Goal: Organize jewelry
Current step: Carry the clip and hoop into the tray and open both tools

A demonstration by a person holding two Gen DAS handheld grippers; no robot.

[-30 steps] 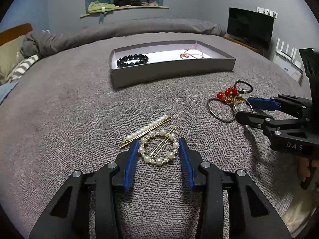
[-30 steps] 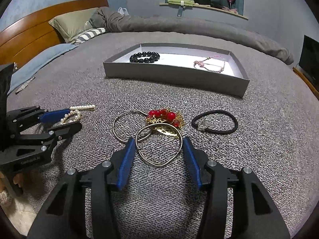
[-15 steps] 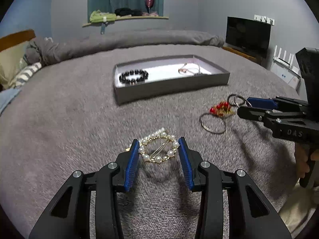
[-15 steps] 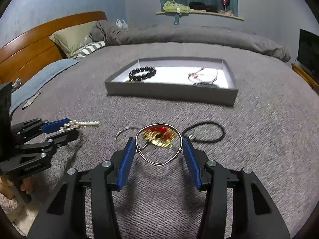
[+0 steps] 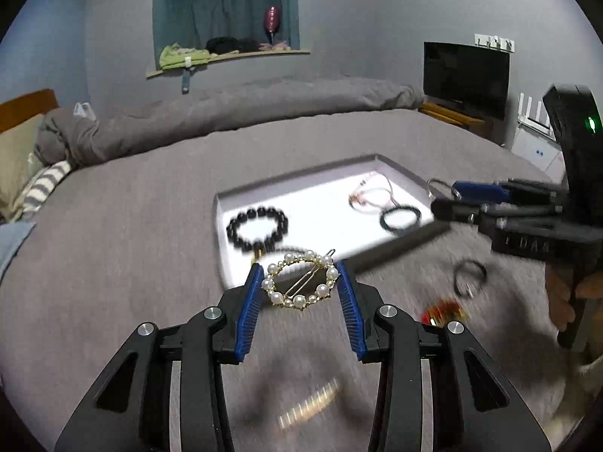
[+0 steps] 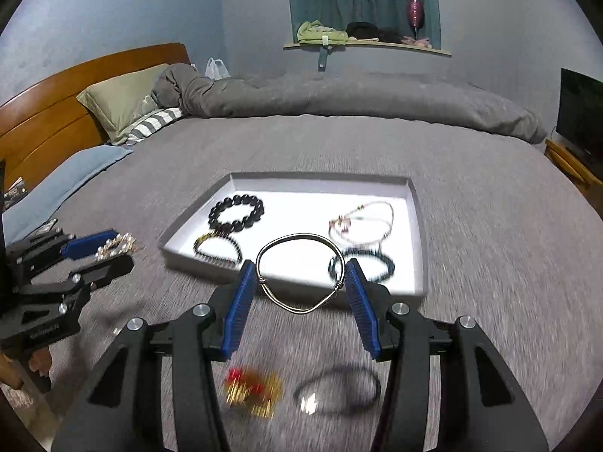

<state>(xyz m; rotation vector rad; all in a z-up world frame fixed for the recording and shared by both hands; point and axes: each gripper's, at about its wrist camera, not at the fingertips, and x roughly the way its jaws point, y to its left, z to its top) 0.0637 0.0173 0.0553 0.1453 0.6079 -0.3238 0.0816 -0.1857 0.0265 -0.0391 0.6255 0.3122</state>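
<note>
My left gripper (image 5: pixel 299 286) is shut on a round pearl hair clip (image 5: pixel 300 282) and holds it in the air near the front edge of the grey tray (image 5: pixel 399 243). My right gripper (image 6: pixel 299 282) is shut on a silver wire bangle (image 6: pixel 300 273), lifted above the tray's (image 6: pixel 421 248) near edge. The tray holds a black bead bracelet (image 6: pixel 236 213), a pink cord bracelet (image 6: pixel 361 222) and two dark bracelets, blurred. On the bed lie a pearl bar clip (image 5: pixel 309 405), a red and gold piece (image 6: pixel 252 390) and a black hair tie (image 6: pixel 337 390).
The tray lies on a grey bedspread (image 6: pixel 490 233). A rolled duvet (image 6: pixel 339 98) and pillows (image 6: pixel 120 101) lie behind, by a wooden headboard (image 6: pixel 45 113). A TV (image 5: pixel 465 77) stands to the right. The other gripper shows at the side of each view.
Both grippers have lifted their pieces off the bed and moved forward toward the tray. The pearl bar clip, red piece and hair tie stay behind on the bed.
</note>
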